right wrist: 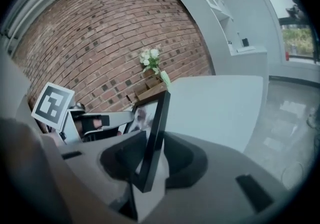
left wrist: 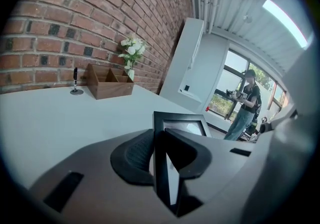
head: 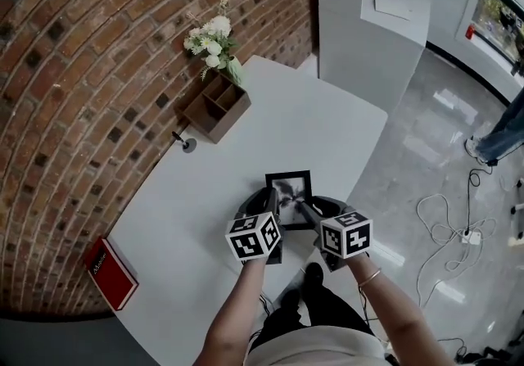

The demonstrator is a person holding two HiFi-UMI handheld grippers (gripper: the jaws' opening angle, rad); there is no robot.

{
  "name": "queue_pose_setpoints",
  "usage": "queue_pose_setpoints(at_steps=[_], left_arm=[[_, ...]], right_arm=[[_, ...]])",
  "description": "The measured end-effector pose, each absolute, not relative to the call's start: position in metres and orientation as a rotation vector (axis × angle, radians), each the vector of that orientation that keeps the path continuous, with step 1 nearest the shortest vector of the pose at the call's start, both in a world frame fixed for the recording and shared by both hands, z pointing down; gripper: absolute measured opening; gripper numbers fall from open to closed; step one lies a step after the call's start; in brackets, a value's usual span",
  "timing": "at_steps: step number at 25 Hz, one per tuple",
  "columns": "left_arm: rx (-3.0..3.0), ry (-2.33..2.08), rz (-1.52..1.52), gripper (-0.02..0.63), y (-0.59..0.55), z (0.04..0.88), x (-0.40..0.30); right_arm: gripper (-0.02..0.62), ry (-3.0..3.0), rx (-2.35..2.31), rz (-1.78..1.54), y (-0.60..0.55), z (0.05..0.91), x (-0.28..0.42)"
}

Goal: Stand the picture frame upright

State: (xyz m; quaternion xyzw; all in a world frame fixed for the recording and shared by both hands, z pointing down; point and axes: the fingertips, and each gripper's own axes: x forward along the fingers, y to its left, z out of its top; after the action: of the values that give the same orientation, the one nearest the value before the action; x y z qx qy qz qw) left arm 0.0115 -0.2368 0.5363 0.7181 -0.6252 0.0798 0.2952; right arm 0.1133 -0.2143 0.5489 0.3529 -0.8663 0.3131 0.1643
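The black picture frame (head: 288,189) with a grey photo is held over the near part of the white table (head: 246,160), both grippers gripping its near end. My left gripper (head: 270,202) is shut on the frame's left edge; in the left gripper view the frame (left wrist: 179,122) runs edge-on between the pads of that gripper (left wrist: 163,155). My right gripper (head: 304,207) is shut on the right edge. In the right gripper view the frame (right wrist: 156,118) rises tilted from between the jaws of that gripper (right wrist: 148,160), and the left gripper (right wrist: 97,122) shows beyond it.
A wooden organizer box (head: 216,107) and white flowers (head: 211,43) stand by the brick wall, with a small pen stand (head: 187,143) beside them. A red book (head: 111,271) lies at the table's near left. Cables (head: 446,233) lie on the floor at right; a person (left wrist: 246,102) stands by the window.
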Motion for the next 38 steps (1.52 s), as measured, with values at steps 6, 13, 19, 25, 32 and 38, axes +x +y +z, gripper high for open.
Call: queue_pose_setpoints(at_steps=[6, 13, 19, 25, 32, 38], left_arm=[[1.888, -1.787, 0.156, 0.061, -0.23, 0.509, -0.008], [1.828, -1.964, 0.101, 0.061, -0.209, 0.475, -0.047], [1.751, -2.131, 0.046, 0.061, -0.179, 0.444, -0.089], [1.645, -2.299, -0.032, 0.061, -0.139, 0.415, -0.134], [1.502, -2.447, -0.06, 0.061, -0.089, 0.393, -0.178], [1.404, -2.526, -0.101, 0.061, -0.052, 0.39, -0.21]], right_arm=[[0.1, -2.548, 0.946, 0.782, -0.218, 0.525, 0.096], [0.1, -2.659, 0.799, 0.687, -0.212, 0.497, 0.057], [0.1, -2.757, 0.618, 0.595, -0.196, 0.47, 0.012], [0.098, -2.843, 0.419, 0.487, -0.172, 0.442, -0.037], [0.098, -2.875, 0.223, 0.434, -0.138, 0.425, -0.09], [0.098, -2.891, 0.099, 0.384, -0.108, 0.42, -0.125]])
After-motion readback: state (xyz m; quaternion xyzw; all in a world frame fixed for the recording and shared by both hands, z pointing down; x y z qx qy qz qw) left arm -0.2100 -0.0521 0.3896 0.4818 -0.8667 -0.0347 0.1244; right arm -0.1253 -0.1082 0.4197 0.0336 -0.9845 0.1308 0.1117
